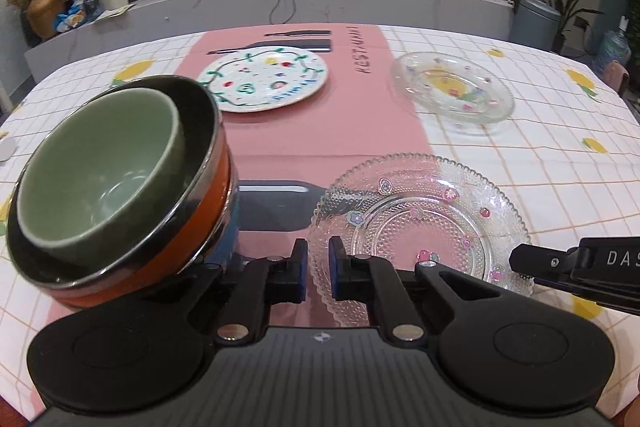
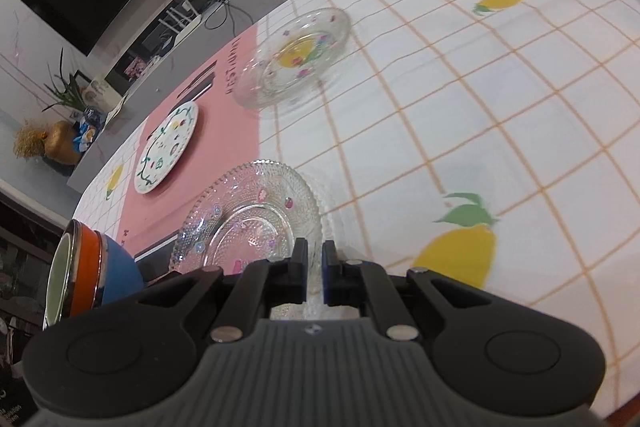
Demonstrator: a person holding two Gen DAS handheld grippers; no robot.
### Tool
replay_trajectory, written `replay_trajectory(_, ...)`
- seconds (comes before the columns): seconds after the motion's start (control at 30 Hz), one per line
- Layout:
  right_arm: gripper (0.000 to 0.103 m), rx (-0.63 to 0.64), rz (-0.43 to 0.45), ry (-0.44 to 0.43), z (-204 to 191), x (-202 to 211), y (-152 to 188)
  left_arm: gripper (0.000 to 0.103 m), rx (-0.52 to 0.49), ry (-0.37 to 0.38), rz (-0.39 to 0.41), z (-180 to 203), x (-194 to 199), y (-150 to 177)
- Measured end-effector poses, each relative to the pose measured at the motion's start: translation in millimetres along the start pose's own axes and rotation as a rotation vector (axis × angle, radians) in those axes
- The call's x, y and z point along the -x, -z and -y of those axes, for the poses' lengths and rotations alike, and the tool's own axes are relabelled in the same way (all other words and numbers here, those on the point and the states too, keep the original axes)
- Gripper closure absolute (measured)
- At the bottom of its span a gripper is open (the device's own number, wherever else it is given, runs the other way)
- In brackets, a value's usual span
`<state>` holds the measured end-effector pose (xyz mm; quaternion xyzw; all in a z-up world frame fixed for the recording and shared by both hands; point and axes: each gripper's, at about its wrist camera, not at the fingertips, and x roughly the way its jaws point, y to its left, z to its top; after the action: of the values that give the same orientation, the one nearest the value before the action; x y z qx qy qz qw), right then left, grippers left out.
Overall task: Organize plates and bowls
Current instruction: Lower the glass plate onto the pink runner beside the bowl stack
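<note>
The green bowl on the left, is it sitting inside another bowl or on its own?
Nested: the green bowl sits inside an orange bowl with a metal rim.

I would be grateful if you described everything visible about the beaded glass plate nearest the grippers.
The beaded glass plate is clear, round and scallop-edged, with a bumpy texture and small painted flowers and strawberries. It lies partly on the pink runner, partly on the checked tablecloth. The left gripper pinches its near-left rim and the right gripper its near-right rim. It touches no other dish.

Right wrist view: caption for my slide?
Right claw shut on the beaded glass plate's rim, stacked bowls alongside.
</note>
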<state>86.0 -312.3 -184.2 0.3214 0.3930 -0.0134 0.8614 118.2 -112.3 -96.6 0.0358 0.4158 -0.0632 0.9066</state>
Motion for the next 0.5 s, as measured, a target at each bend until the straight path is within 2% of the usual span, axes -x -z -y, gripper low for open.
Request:
replay_trajectory(0.17, 0.098, 0.021, -0.016, -0.014, -15.3, -10.0, 3.9, 0.092, 0.031, -0.008, -0.005, -19.3, -0.2, -1.2)
replay_trajectory(0.33, 0.098, 0.053, -0.017, 0.008, -18.4, -5.9, 8.9, 0.093, 0.052, 0.043, -0.021, -27.1, 5.1, 2.7)
replay_trajectory(0.5, 0.098, 0.009, -0.002, 0.014, -2.5, 5.1, 10.0, 0.093, 0.054, 0.089, -0.021, -20.0, 10.4, 9.7)
